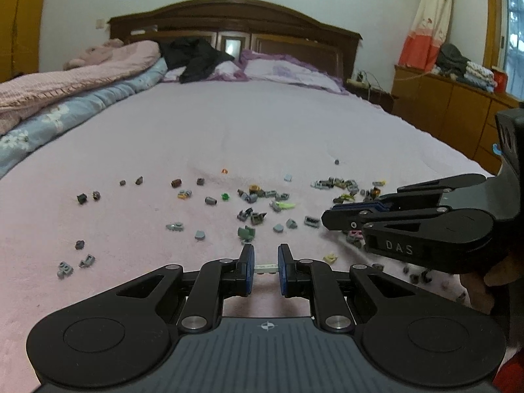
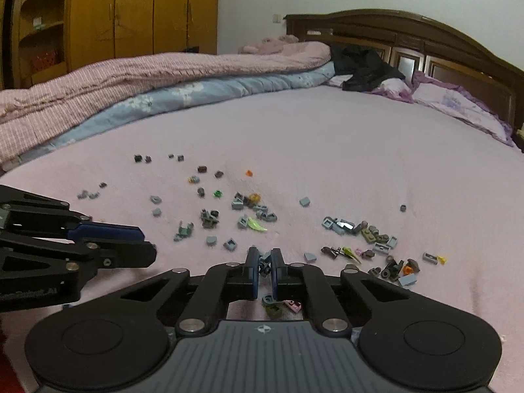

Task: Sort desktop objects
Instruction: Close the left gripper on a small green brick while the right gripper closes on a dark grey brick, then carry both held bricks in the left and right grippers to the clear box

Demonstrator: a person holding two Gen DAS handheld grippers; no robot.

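Several small toy brick pieces, mostly grey and dark with a few green, orange and yellow ones [image 1: 258, 196] [image 2: 255, 209], lie scattered on the pink bedsheet [image 1: 262, 124]. My left gripper [image 1: 266, 255] is shut on a small white flat piece [image 1: 266, 268] held crosswise between its blue pads, low over the sheet. My right gripper [image 2: 264, 258] is nearly closed around a small dark grey piece [image 2: 263, 267] among a cluster at the near right. In each wrist view the other gripper reaches in from the side [image 1: 327, 219] [image 2: 149, 245], jaws close together.
Folded pink and blue quilts [image 2: 131, 91] line the left side of the bed. Purple pillows [image 1: 288, 72], a black garment [image 1: 196, 55] and the wooden headboard [image 1: 235, 16] are at the far end. A wooden cabinet [image 1: 452, 108] stands right of the bed, a wardrobe [image 2: 131, 9] on the left.
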